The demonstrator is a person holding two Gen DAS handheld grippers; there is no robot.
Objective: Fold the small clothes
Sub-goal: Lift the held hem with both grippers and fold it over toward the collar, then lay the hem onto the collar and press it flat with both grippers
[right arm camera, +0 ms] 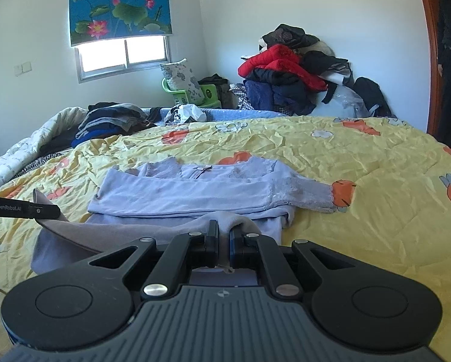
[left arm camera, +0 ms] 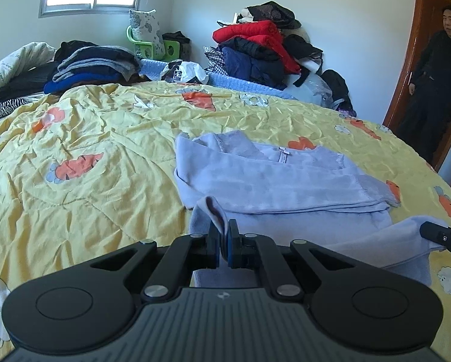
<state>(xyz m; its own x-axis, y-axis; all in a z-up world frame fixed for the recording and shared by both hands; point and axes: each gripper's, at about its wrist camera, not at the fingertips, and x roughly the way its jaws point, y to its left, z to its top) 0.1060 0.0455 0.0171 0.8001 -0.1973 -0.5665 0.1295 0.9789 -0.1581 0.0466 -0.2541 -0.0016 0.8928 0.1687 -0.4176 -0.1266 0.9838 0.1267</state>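
A small lavender long-sleeved top (left arm camera: 273,178) lies on the yellow carrot-print quilt (left arm camera: 104,150), its sleeves folded across the chest. My left gripper (left arm camera: 223,232) is shut on the left corner of the top's near hem and lifts it. My right gripper (right arm camera: 223,233) is shut on the right corner of the same hem of the top (right arm camera: 195,190). The hem edge is raised between the two grippers. The right gripper's tip shows at the right edge of the left wrist view (left arm camera: 436,235). The left gripper's tip shows at the left of the right wrist view (right arm camera: 41,209).
A stack of folded dark clothes (left arm camera: 95,66) sits at the far left of the bed. A heap of red and dark coats (left arm camera: 261,48) stands against the far wall. A person in black (left arm camera: 436,84) stands by the wooden door (left arm camera: 406,69) at the right.
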